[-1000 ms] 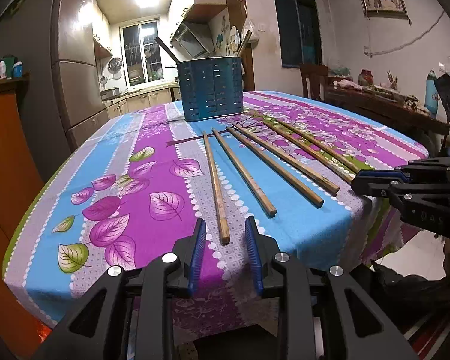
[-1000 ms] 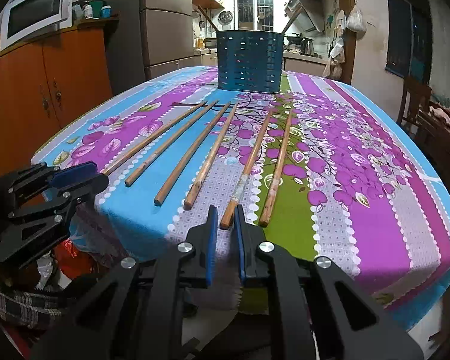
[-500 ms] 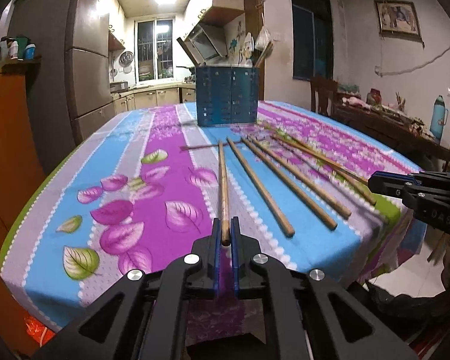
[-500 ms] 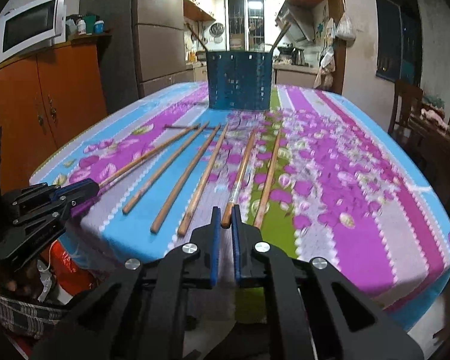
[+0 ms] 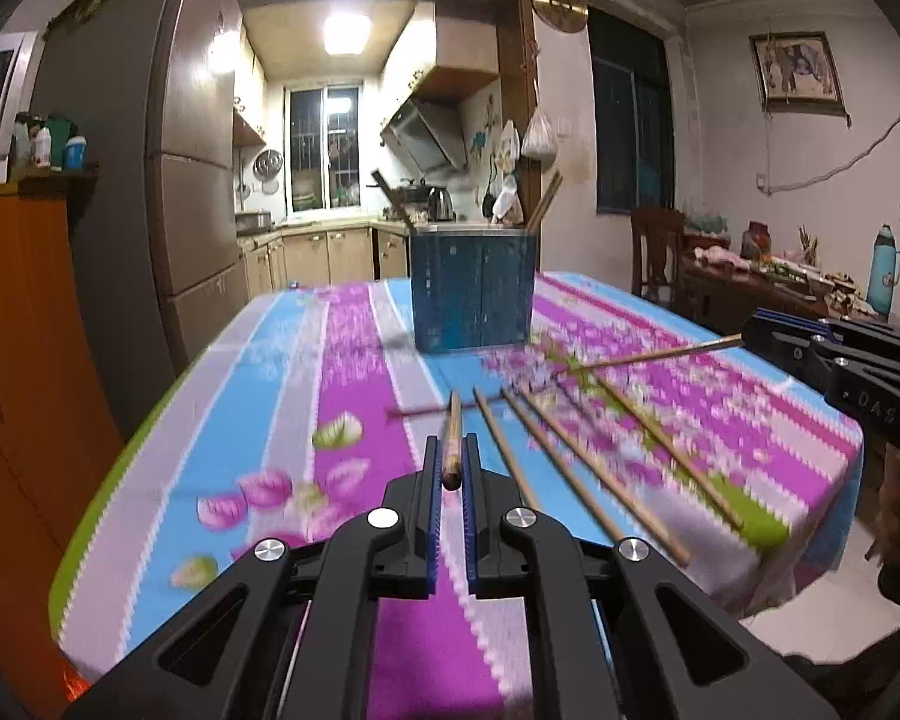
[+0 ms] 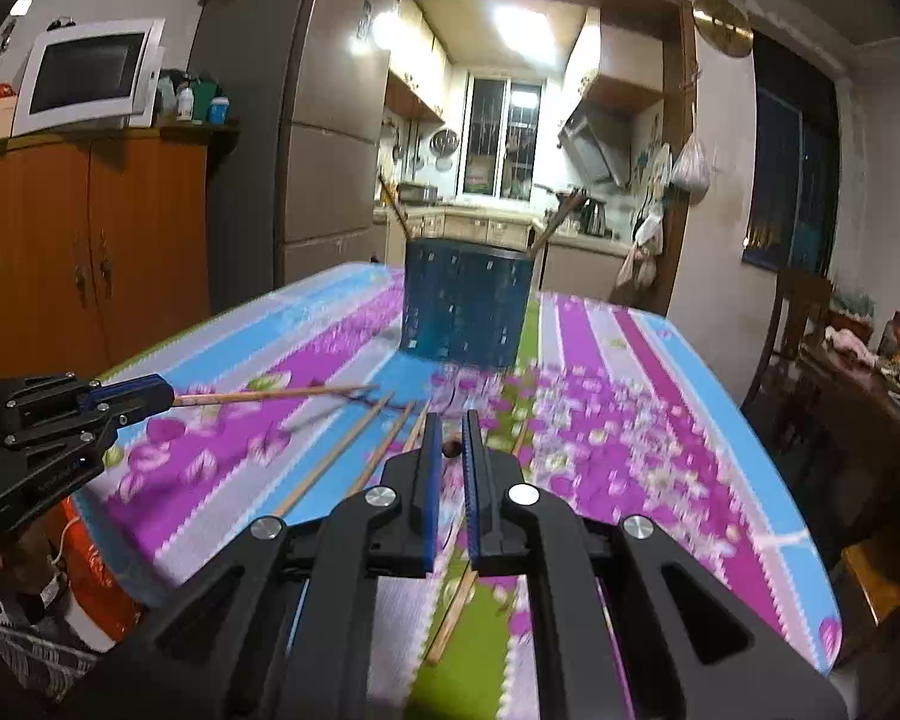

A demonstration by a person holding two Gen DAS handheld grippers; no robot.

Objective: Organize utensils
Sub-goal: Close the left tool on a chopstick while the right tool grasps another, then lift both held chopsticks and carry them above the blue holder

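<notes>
Both grippers have lifted a chopstick clear of the striped tablecloth [image 5: 258, 396] since half a second ago, when the sticks still lay in the row; the pick-up is done on both sides and the carry to the blue utensil holder [image 5: 473, 294] at the far end appears to be next. The left gripper [image 5: 450, 468] has its jaws narrowed onto the butt of the left chopstick [image 5: 452, 438], long axis running straight away toward the holder, tip far. The right gripper [image 6: 450, 450] is likewise clamped on the right chopstick [image 6: 450, 449], seen end-on here; in the left view it [image 5: 654, 354] angles left, apparently raised, though blur makes the tilt uncertain. The remaining chopsticks [image 5: 576, 462] lie near-to-far on the cloth between the two grippers.
</notes>
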